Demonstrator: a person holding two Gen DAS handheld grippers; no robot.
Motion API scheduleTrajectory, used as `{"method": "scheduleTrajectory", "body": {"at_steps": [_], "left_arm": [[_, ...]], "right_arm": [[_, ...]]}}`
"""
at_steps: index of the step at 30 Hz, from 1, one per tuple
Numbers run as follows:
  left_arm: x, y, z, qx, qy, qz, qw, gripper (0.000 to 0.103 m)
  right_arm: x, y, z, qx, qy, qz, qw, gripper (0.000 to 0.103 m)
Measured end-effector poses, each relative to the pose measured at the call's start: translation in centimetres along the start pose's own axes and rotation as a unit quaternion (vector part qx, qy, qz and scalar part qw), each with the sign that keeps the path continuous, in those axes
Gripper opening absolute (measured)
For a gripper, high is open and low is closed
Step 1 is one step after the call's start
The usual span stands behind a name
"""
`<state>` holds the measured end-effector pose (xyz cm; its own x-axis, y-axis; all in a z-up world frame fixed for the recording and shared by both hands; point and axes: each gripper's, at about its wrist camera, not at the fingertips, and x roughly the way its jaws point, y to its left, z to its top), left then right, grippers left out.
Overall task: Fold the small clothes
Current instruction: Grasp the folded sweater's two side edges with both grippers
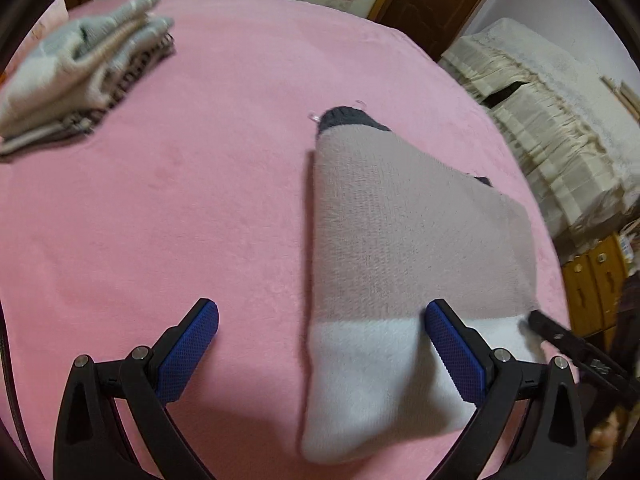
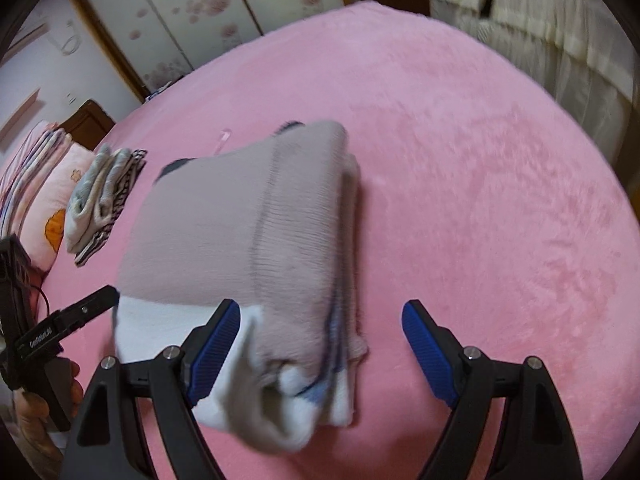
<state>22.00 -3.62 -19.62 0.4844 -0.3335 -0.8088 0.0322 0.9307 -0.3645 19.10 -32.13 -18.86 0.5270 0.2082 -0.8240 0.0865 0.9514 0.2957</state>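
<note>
Pink blanket covers the bed; wardrobe behind, folded pile far left. Folded sweater lies mid-bed. Left gripper and right gripper hover low over it, both spread wide, holding nothing

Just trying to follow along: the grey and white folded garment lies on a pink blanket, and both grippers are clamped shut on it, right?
Not quite. The grey and white garment does lie on the pink blanket, but both grippers are open. The left wrist view shows the left gripper spread wide, and the right wrist view shows the same for the right gripper.
</note>
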Motion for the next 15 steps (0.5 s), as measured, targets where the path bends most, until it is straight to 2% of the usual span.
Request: {"method": "scheduleTrajectory", "body": {"at_steps": [7, 15], "left_arm": [[2.7, 0.4, 0.7, -0.021, 0.012, -0.055, 0.9982, 0.103], [5.5, 0.1, 0.6, -0.033, 0.031, -0.102, 0.9938, 0.103]], "right_arm": [[2.7, -2.9, 0.2, 0.055, 0.028, 0.073, 0.995, 0.084], [4.9, -3.1, 0.9, 0.049, 0.040, 0.140, 0.988, 0.084]]}}
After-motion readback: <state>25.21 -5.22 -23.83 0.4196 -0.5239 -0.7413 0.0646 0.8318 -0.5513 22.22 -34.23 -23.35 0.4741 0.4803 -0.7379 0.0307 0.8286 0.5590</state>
